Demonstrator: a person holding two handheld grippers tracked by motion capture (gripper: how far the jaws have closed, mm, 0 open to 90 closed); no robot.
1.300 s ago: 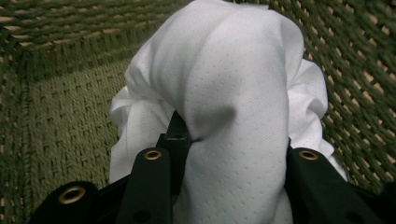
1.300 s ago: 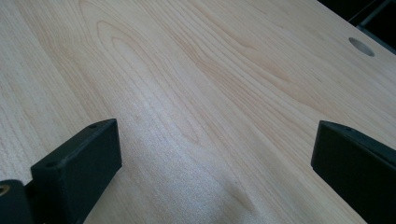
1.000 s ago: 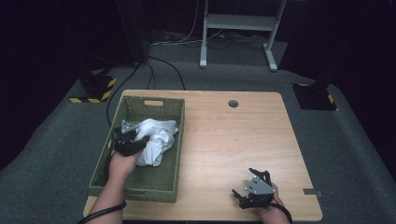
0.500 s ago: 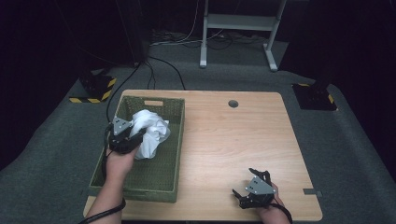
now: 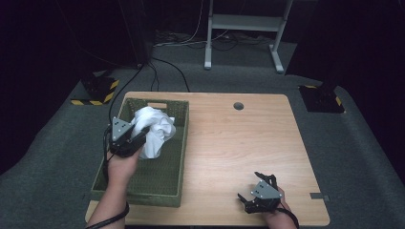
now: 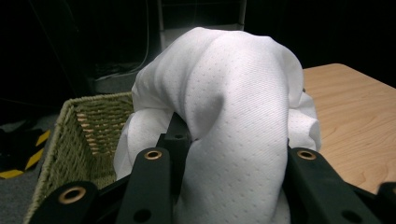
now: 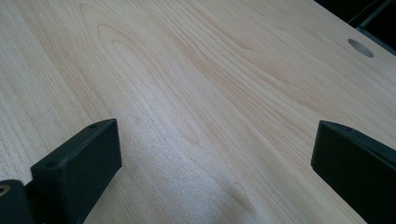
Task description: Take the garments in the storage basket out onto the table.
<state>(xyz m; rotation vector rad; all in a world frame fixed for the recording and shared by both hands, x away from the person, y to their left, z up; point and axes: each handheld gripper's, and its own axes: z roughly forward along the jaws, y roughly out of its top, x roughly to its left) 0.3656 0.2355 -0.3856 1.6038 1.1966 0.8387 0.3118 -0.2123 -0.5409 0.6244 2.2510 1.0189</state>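
Cloth point(image 5: 154, 130) in left claw point(image 5: 136, 141)

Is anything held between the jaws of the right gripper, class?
No: the right gripper has its jaws wide apart over the bare wooden table.

A basket point(image 5: 167, 188) sits on the left part of the bench point(image 5: 239, 143), its long side running from the near edge toward the far edge. A bunched cloth point(image 5: 154, 129) hangs over the basket's far half, lifted clear of the basket floor and clamped in the left tongs point(image 5: 136, 140) (which stand at the cloth's left, above the basket's left wall). The right tongs point(image 5: 255, 193) rest near the bench's near right corner, well apart from the basket. A round hole point(image 5: 239, 106) lies in the bench near its far edge, right of the basket. Behind the bench stands a metal frame point(image 5: 243, 28) on the floor.
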